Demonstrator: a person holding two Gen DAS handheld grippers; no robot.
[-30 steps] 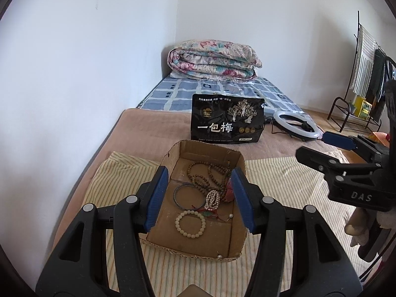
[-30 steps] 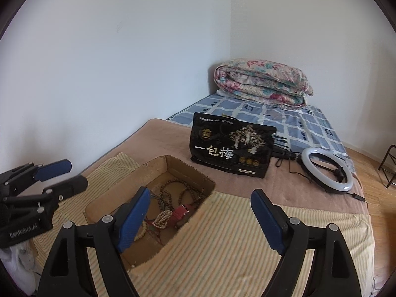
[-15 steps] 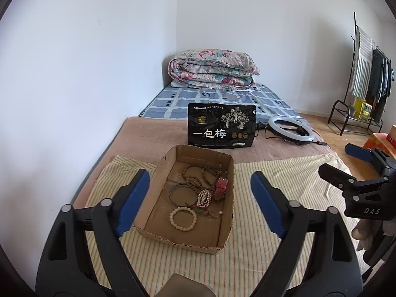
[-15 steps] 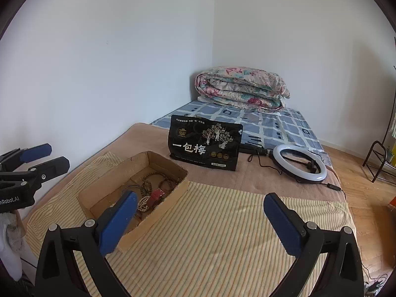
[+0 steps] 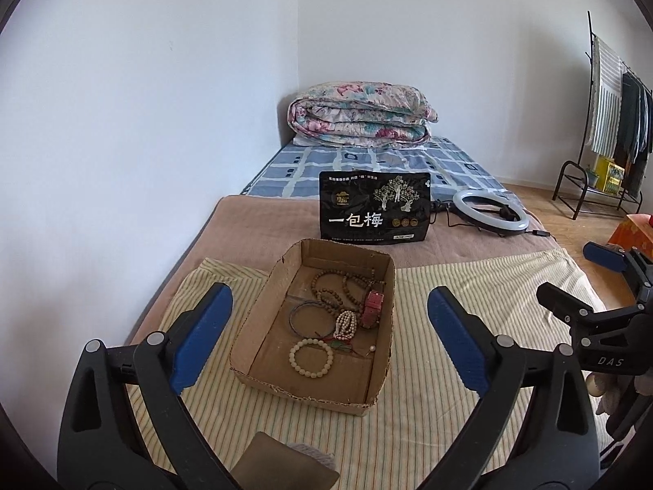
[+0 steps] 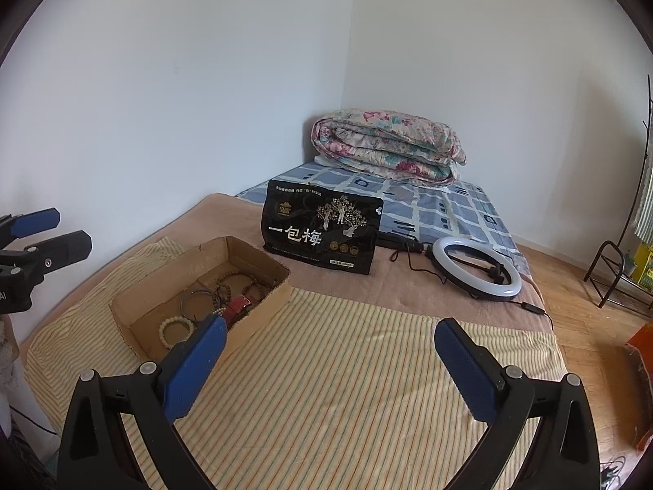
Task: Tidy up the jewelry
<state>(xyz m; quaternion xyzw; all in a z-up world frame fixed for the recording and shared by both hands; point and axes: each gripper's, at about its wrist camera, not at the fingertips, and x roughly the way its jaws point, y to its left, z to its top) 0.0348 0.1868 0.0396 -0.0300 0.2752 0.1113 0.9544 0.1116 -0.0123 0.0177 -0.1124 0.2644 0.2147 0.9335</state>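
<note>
Left gripper jaws opening, nothing grasped, above cardboard box of bracelets. Right gripper released, over striped cloth.

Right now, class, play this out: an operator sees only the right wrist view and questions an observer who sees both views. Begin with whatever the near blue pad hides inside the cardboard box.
Operator: What does the right gripper hide from me in the cardboard box?
Observer: The left wrist view shows one loose white bead near the box's right wall, to the right of the cream bracelet.
Operator: Is the left gripper holding anything?
Observer: No. Its jaws are opening with nothing gripped. The box sits ahead of them, untouched.
</note>
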